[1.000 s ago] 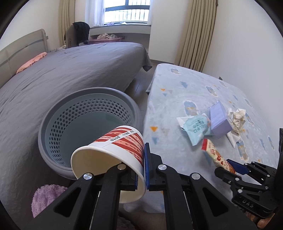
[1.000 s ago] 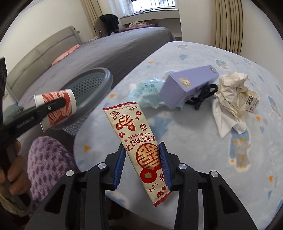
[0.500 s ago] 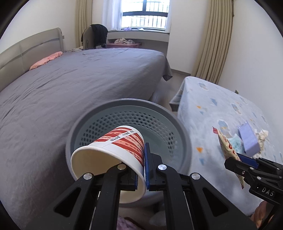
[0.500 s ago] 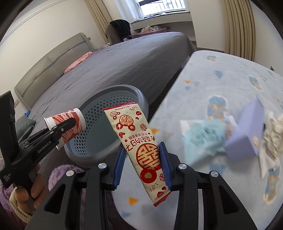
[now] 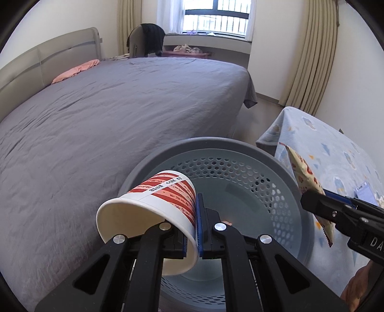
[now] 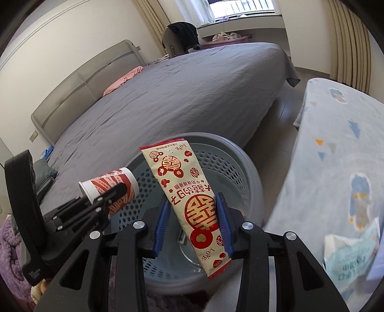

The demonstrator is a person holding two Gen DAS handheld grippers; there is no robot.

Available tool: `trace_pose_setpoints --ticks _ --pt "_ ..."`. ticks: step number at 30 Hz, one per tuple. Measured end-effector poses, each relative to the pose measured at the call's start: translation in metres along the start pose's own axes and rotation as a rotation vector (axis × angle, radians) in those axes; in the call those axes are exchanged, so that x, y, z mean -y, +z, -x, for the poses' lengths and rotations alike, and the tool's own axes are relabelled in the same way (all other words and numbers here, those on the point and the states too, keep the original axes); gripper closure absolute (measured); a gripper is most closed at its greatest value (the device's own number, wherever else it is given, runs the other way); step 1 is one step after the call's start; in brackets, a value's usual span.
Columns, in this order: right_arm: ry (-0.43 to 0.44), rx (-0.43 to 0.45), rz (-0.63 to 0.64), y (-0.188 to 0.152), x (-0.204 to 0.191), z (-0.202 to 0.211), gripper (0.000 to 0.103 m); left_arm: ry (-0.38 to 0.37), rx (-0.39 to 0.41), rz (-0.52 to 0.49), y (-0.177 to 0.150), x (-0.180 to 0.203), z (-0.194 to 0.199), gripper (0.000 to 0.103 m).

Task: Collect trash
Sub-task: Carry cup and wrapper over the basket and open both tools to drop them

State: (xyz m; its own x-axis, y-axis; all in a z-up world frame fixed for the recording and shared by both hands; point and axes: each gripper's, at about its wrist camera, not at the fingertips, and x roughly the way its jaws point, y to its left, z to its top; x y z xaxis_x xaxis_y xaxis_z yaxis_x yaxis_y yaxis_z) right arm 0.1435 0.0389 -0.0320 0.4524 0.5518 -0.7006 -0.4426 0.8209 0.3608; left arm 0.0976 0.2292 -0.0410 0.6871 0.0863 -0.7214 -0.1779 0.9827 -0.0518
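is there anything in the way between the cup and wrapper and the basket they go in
Nothing visible. The left gripper holds the paper cup by its wall over the grey basket, and the right gripper holds the snack wrapper above the same open top. The basket looks almost empty.

A wide bed (image 5: 115, 115) in grey sheets spreads ahead of the hand-held gripper; beyond it a barred window (image 5: 216, 16) lets daylight in; beige curtains (image 5: 309, 55) hang against cream walls.
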Motion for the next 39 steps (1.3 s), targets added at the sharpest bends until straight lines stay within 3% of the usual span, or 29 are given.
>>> trace_pose_setpoints --ticks 12,15,16,19,20,39 --pt "-0.004 -0.026 0.002 0.014 -0.006 -0.028 0.065 0.001 -0.03 0.024 0.0 -0.011 -0.014 0.094" --pt "-0.014 -0.015 0.004 0.014 -0.004 -0.026 0.053 0.005 -0.031 0.028 -0.001 -0.014 -0.013 0.082" --pt "-0.017 -0.011 0.005 0.013 -0.005 -0.025 0.048 0.006 -0.031 0.03 -0.001 -0.014 -0.013 0.074" --pt "-0.025 -0.001 0.008 0.012 -0.005 -0.021 0.047 0.017 -0.024 0.031 -0.002 -0.015 -0.01 0.045" --pt "-0.027 0.0 0.01 0.012 -0.005 -0.02 0.047 0.02 -0.018 0.031 -0.003 -0.015 -0.009 0.04" --pt "-0.096 0.016 0.037 -0.008 -0.011 -0.004 0.044 0.053 -0.009 0.039 -0.014 -0.017 0.012 0.027"
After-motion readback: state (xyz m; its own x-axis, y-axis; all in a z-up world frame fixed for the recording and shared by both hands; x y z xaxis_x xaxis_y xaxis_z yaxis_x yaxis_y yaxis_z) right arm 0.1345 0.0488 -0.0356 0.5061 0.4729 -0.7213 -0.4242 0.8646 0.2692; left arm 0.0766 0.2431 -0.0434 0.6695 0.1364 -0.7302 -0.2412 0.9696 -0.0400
